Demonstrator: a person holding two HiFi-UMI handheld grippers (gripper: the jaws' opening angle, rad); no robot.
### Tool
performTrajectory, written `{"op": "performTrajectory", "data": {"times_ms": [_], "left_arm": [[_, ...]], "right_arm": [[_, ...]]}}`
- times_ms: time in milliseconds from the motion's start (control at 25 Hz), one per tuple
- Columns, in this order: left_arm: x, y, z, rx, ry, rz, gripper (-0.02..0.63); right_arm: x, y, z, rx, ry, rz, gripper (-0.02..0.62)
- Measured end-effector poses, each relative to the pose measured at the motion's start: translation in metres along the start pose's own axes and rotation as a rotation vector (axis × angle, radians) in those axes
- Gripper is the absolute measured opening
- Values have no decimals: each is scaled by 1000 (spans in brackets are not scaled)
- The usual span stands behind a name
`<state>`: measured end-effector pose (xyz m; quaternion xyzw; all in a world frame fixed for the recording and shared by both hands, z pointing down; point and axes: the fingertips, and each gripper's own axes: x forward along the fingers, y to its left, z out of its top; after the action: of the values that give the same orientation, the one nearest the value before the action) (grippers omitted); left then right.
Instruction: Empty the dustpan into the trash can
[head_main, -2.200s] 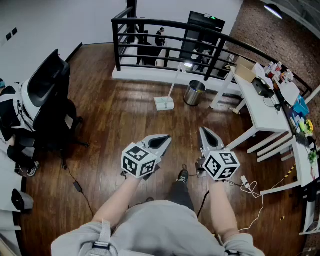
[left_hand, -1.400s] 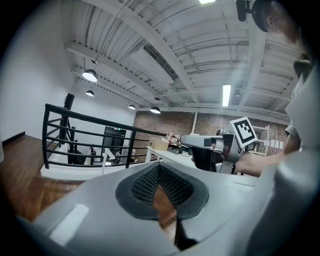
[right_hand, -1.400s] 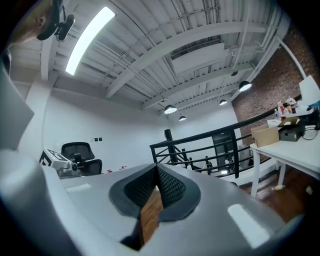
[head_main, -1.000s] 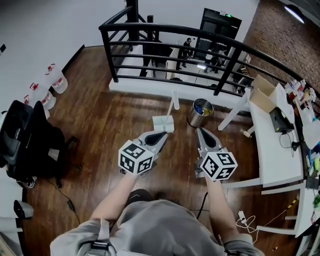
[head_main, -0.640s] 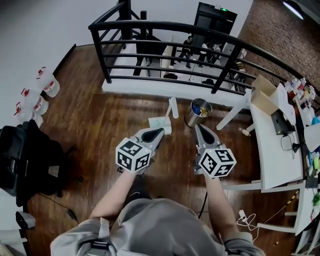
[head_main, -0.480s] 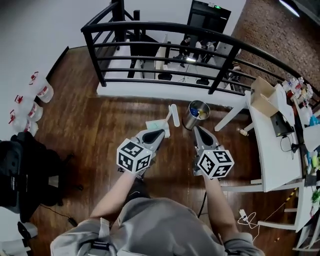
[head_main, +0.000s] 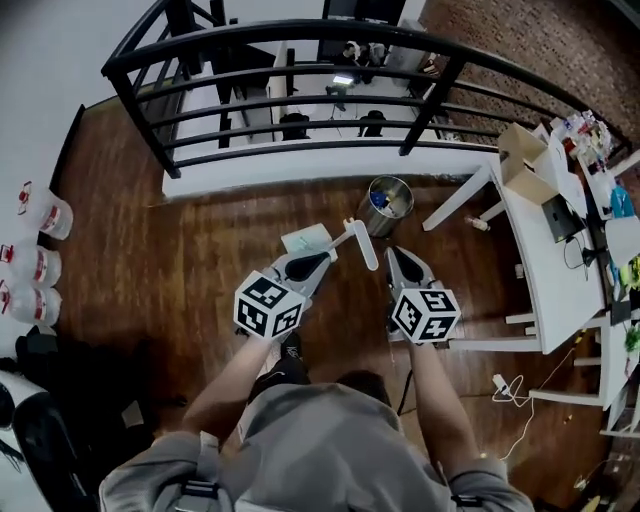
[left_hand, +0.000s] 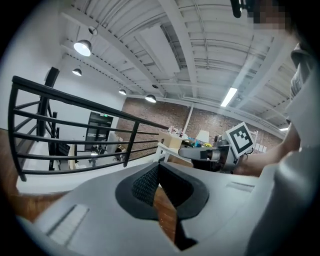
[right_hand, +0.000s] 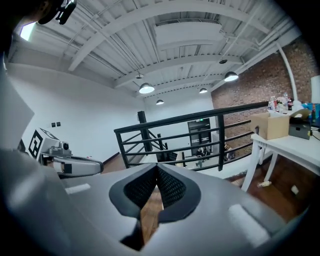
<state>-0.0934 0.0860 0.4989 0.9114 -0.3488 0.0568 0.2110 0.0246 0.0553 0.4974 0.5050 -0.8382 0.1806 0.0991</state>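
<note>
The person holds both claws out over the dark wood floor (head_main: 180, 250), side by side and apart. The left claw (head_main: 324, 258) is pressed fully closed with nothing in it, its ribbed pads meeting at the tip. The right claw (head_main: 396, 254) is likewise closed tight and empty. The dustpan (head_main: 308, 240) lies on the floor just ahead of the left claw, untouched; its long white handle rises and tilts right, ending between the two claws. The trash can (head_main: 385, 198), a round metal bin with something blue inside, stands just beyond the handle, near the foot of the black railing (head_main: 300, 60) and beside a leg of the white counter (head_main: 540, 260)
</note>
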Motion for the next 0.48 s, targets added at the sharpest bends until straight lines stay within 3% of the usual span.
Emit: {"op": "performTrajectory", "data": {"times_ms": [120, 360, 480], "left_arm": [[11, 15, -4, -9, 29, -29, 2], [30, 28, -14, -15, 70, -47, 2], [36, 26, -18, -15, 93, -41, 2]], "right_arm": [[15, -8, -10, 3, 20, -32, 4], [58, -23, -53, -39, 119, -35, 173], [81, -34, -80, -61, 176, -14, 201]]}}
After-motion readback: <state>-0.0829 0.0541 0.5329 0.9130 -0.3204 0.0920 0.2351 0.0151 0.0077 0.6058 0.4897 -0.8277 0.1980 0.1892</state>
